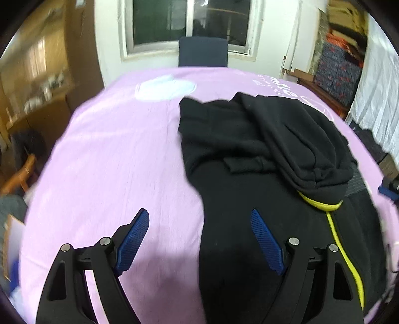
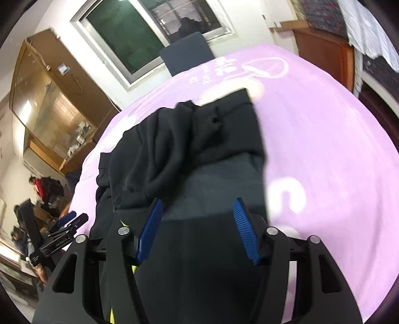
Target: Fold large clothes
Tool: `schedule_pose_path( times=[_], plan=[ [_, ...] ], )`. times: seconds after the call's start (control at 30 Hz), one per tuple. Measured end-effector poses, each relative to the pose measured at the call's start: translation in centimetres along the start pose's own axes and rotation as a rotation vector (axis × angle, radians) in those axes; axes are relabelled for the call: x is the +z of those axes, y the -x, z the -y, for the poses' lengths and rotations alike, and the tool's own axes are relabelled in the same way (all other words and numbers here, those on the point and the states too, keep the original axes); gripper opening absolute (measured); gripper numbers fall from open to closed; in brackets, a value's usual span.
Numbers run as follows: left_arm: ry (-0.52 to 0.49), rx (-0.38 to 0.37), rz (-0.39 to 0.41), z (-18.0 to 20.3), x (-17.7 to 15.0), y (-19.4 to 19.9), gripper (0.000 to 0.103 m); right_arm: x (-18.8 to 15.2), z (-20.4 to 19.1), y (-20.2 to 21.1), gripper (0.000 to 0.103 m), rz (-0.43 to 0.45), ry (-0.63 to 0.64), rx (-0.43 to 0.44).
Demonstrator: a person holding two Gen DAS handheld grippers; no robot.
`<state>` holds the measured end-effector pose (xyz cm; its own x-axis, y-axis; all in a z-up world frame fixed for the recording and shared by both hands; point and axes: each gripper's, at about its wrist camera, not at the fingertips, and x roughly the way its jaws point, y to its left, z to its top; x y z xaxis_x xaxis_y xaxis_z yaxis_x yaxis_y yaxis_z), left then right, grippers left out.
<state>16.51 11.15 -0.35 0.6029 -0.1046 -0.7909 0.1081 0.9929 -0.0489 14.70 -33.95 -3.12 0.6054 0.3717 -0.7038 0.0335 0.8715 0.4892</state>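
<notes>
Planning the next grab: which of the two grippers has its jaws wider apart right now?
The left gripper: its jaws are spread wider, over the black garment's left edge and the pink cloth. The right gripper stands narrower.

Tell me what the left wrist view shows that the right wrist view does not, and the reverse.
Only the left wrist view shows the shelves of patterned boxes at the right and a long run of the yellow cord on the garment.

Only the right wrist view shows a person in red far at the left and the left gripper seen from the side.

Both show the black garment bunched on the pink cloth, the window, the blue chair back and the wooden cabinet. Both grippers' jaws stand apart with nothing clamped.
</notes>
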Motion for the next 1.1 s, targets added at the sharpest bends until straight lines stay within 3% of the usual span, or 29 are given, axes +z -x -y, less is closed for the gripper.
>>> schedule_pose_path(
  times=[0.2,0.33,0.57,0.73,0.9,1.1],
  plan=[
    [0.044,-0.132,-0.071,-1.6,-0.5,-0.7,0.082,-1.4,3.5,1.0,0.058,-0.041,-0.085,0.043],
    [0.054,-0.211,-0.121,-1.3,-0.6,-2.2,0.074,-1.5,5.0,-0.3,0.059,-0.089,-0.12,0.056],
    [0.019,-0.259,-0.127,0.2,1.2,-4.0,0.069,0.2,4.7,-2.8,0.06,-0.118,-0.108,0.122],
    [0.03,-0.282,-0.131,0.5,2.1,-5.0,0.069,1.6,5.6,-4.3,0.06,-0.128,-0.168,0.209],
    [0.014,-0.298,-0.132,0.6,0.8,-4.2,0.069,0.6,5.4,-3.9,0.06,-0.154,-0.163,0.233],
    [-0.025,-0.258,-0.114,1.3,-1.3,-2.8,0.069,-1.2,5.1,-2.3,0.06,-0.166,-0.139,0.233]
  ],
)
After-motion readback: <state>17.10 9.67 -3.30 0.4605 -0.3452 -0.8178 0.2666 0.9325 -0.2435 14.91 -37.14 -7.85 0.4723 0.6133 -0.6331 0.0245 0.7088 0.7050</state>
